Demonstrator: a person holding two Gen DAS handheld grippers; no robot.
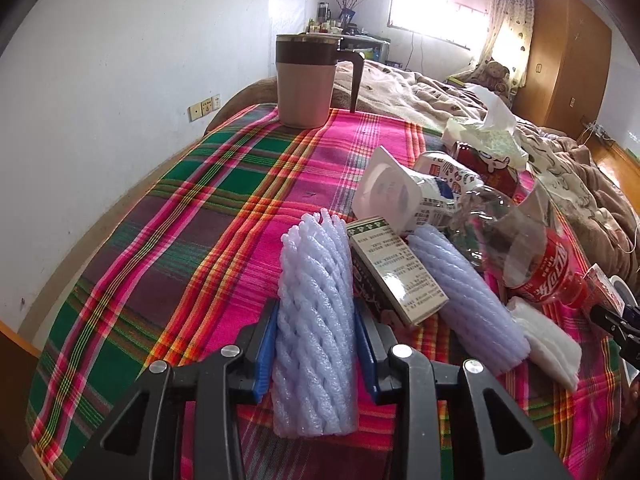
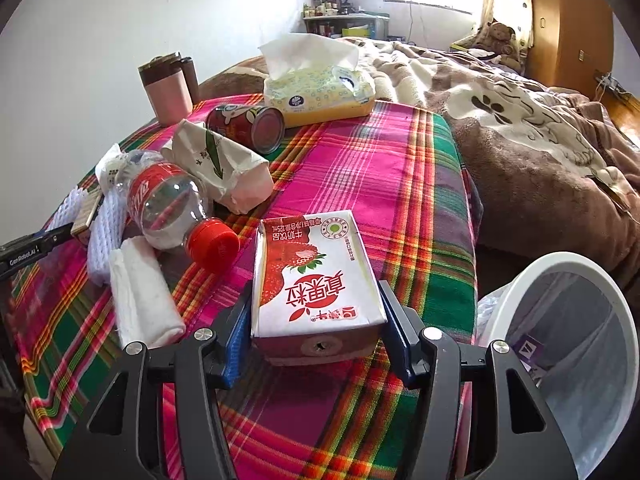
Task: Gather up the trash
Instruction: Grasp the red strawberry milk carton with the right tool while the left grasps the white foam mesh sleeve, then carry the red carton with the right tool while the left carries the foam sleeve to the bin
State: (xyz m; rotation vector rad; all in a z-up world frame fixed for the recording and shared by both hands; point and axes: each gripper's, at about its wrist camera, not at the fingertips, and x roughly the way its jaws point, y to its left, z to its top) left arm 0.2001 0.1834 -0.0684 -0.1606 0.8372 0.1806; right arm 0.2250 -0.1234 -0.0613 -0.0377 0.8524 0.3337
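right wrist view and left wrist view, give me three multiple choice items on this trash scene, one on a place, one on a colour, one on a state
1. Where is the white bin?
A. right of the plaid cloth, off its edge
B. on the tissue pack
C. behind the mug

2. What colour is the cap of the plastic bottle?
A. blue
B. red
C. white

3. How is the foam net sleeve held by the left hand-held gripper?
A. lying untouched
B. clamped between its blue pads
C. hanging above the cloth

Key: 1 A, the bin stands low at the right past the cloth's edge; 2 B, the cap facing the camera is red; 3 B, both pads press its sides.
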